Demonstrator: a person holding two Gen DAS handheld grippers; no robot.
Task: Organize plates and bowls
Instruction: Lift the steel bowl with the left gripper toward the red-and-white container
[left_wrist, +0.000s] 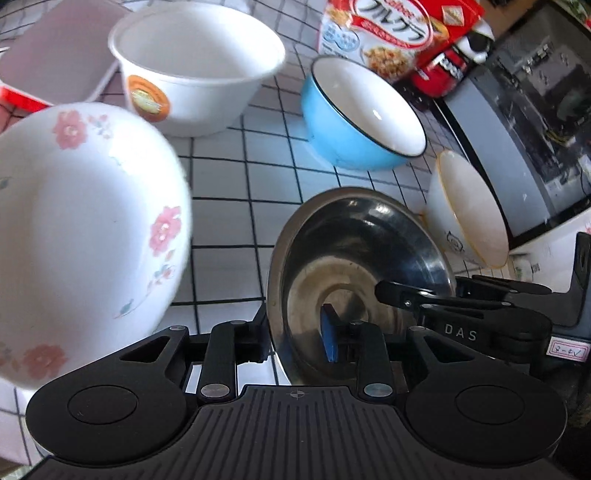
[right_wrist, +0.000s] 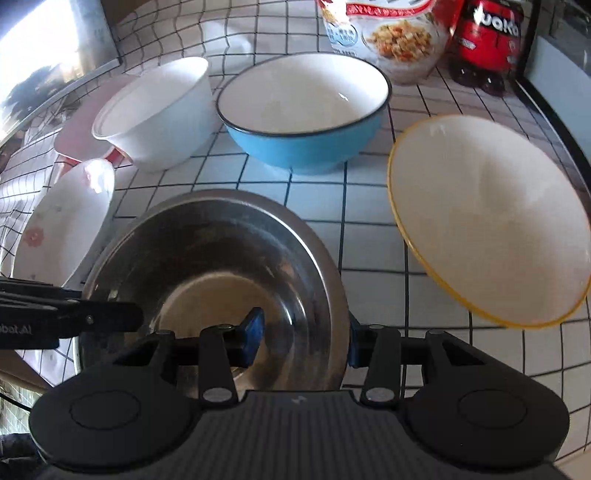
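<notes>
Steel bowl (right_wrist: 221, 273) sits near centre on the white tiled counter (right_wrist: 369, 206), gripped from both sides. Right gripper (right_wrist: 303, 341) pinches the bowl's right rim: one blue pad inside the bowl, the other outside the wall. Left gripper (left_wrist: 295, 332) clamps the bowl's left rim in the same way, blue pad inside, other finger outside. Each gripper's black fingers show in the other's view, at the opposite rim.

Floral bowl (left_wrist: 85, 229), white with pink flowers, stands to the left of the steel bowl, just beside it. Yellow-rimmed white bowl (right_wrist: 487, 221) stands to the right, near it; a small printed emblem on its outer wall is too small to read. Blue bowl (right_wrist: 306, 114), white inside with dark rim, lies farther back at centre. White paper bowl (left_wrist: 195, 70) stands far left of the blue bowl, bearing an orange round label, text illegible. Behind it, a shallow pink tray with red edge (left_wrist: 55, 55).

Far edge: cereal bag (left_wrist: 391, 33), red and white, Japanese script reading "フルグラ". Beside it on the right, a red container (right_wrist: 487, 40) with white lettering, only partly legible.

Writing on the gear: "DAS" on the right gripper's body, and a small handwritten tag beside it, unclear.
</notes>
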